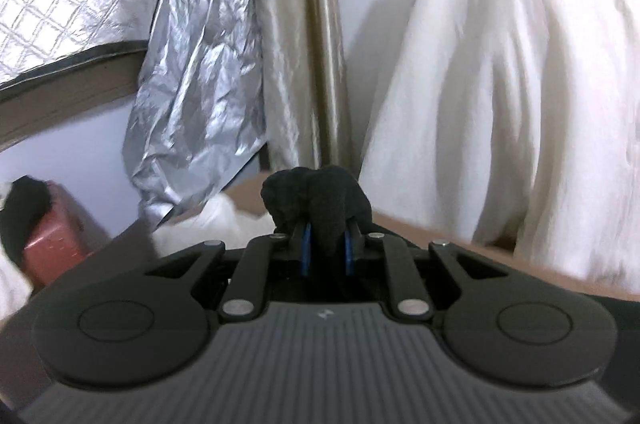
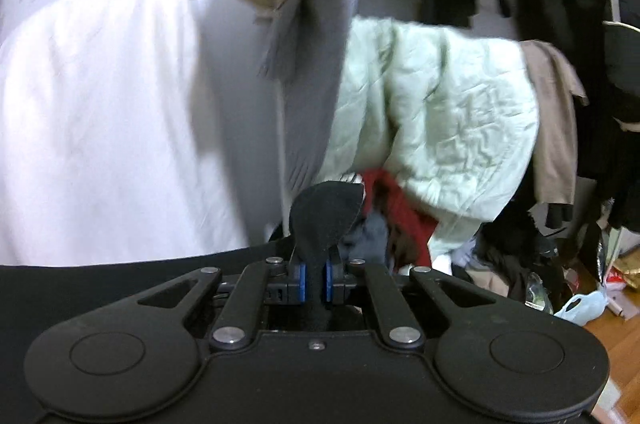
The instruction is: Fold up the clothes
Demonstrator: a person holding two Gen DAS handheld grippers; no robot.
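In the left wrist view my left gripper [image 1: 327, 249] is shut on a bunched fold of black cloth [image 1: 320, 202], which bulges out above the blue pads [image 1: 306, 250]. My right gripper [image 2: 315, 284] in the right wrist view is shut on a flat flap of the same kind of black cloth [image 2: 326, 214], standing up between its blue pads [image 2: 302, 282]. More of the black garment [image 2: 120, 276] stretches away to the left below that gripper. Both grippers are raised, with the cloth hanging beneath them out of sight.
A white draped sheet [image 1: 520, 84] hangs ahead, with a silver foil cover [image 1: 192, 96] and a beige curtain [image 1: 288, 24] to its left. A red box [image 1: 52, 240] sits low left. A mint quilted jacket [image 2: 440, 112], hanging clothes [image 2: 580, 24] and floor clutter [image 2: 540, 264] fill the right.
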